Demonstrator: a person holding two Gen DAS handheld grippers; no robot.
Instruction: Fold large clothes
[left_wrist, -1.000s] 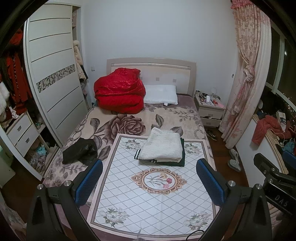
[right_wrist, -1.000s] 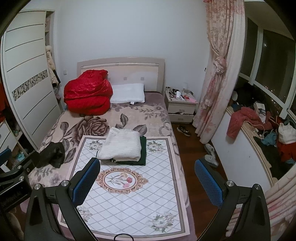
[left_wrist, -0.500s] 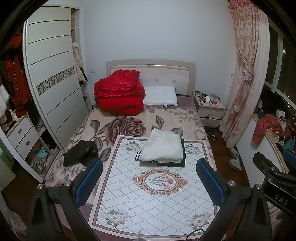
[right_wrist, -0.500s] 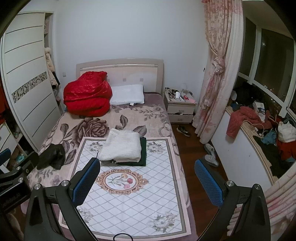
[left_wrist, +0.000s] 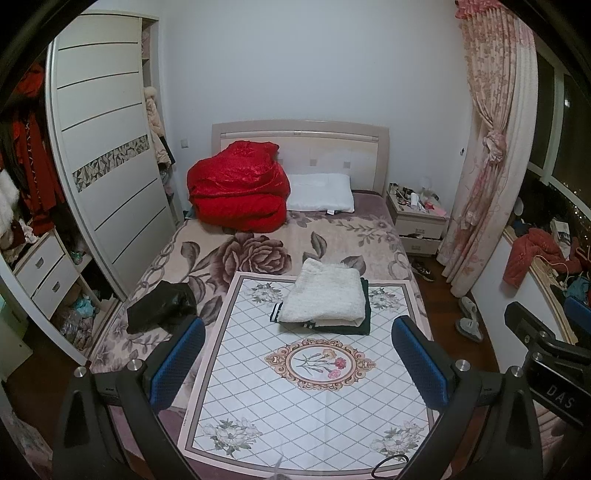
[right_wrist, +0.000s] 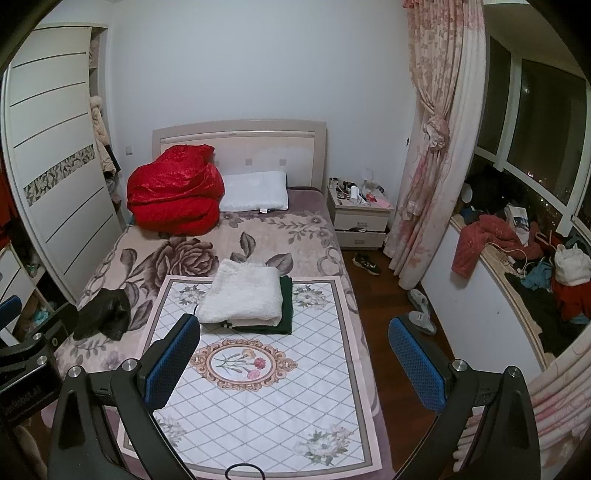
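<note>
folded clothes (left_wrist: 325, 301) on bed (left_wrist: 258, 240)

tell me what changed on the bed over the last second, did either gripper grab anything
Nothing was grabbed. Both views drifted slightly, so the grippers shifted a little, but the left gripper and right gripper stay open and empty above the foot of the bed. The folded stack on the floral mat, the black garment beside it, the red quilt and the pillow lie as before.
</note>
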